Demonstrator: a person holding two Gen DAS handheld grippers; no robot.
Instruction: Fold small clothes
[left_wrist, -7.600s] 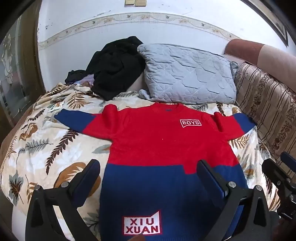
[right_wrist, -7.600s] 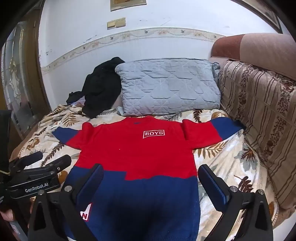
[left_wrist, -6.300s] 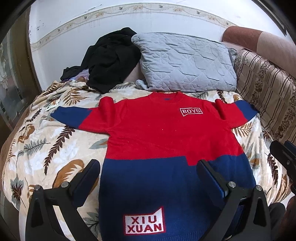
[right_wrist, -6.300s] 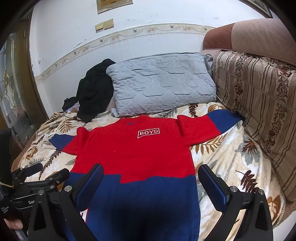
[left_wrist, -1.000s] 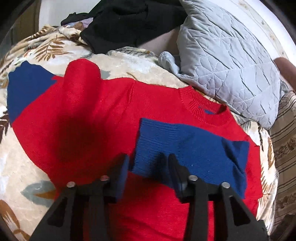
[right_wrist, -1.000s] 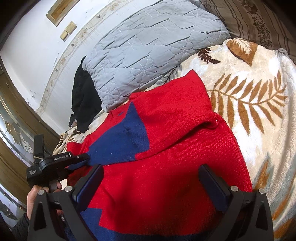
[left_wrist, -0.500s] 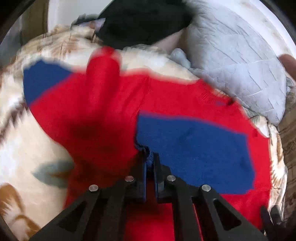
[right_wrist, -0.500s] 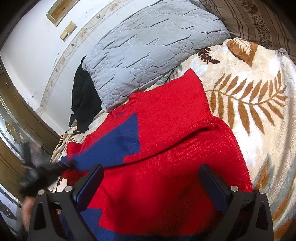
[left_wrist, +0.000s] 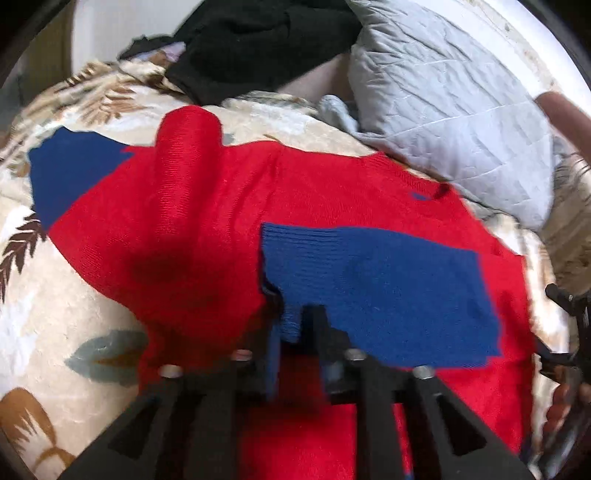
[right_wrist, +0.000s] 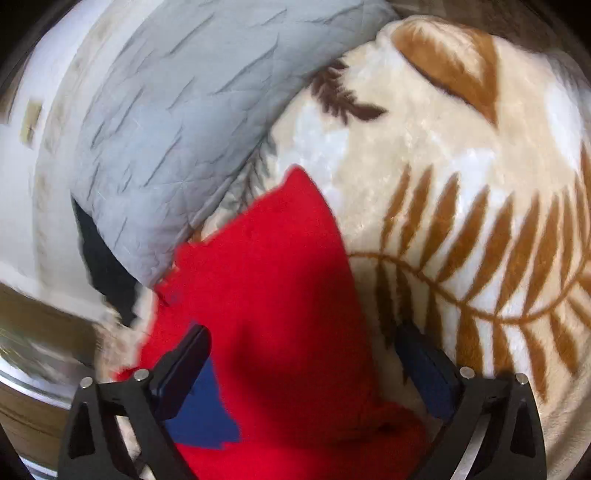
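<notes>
A red and blue sweater (left_wrist: 184, 240) lies flat on the bed. Its right sleeve is folded across the chest, with the blue cuff (left_wrist: 369, 288) pointing left. My left gripper (left_wrist: 293, 314) is at the cuff's near corner. Its jaws are opening and a bit of blue knit still sits between them. The other sleeve (left_wrist: 70, 173) lies spread at the far left. In the right wrist view, which is blurred, my right gripper (right_wrist: 303, 354) stands wide open just above the sweater's folded red shoulder (right_wrist: 280, 277), holding nothing.
A grey quilted pillow (left_wrist: 454, 110) and a heap of black clothes (left_wrist: 266, 40) lie beyond the sweater's collar. The leaf-print blanket (right_wrist: 461, 184) covers the bed. The hand carrying the right gripper (left_wrist: 569, 332) shows at the right edge of the left wrist view.
My left jaws shut on the blue cuff's corner, drew it slightly leftward, then parted again. The right gripper swung and rolled, ending closer over the folded red shoulder.
</notes>
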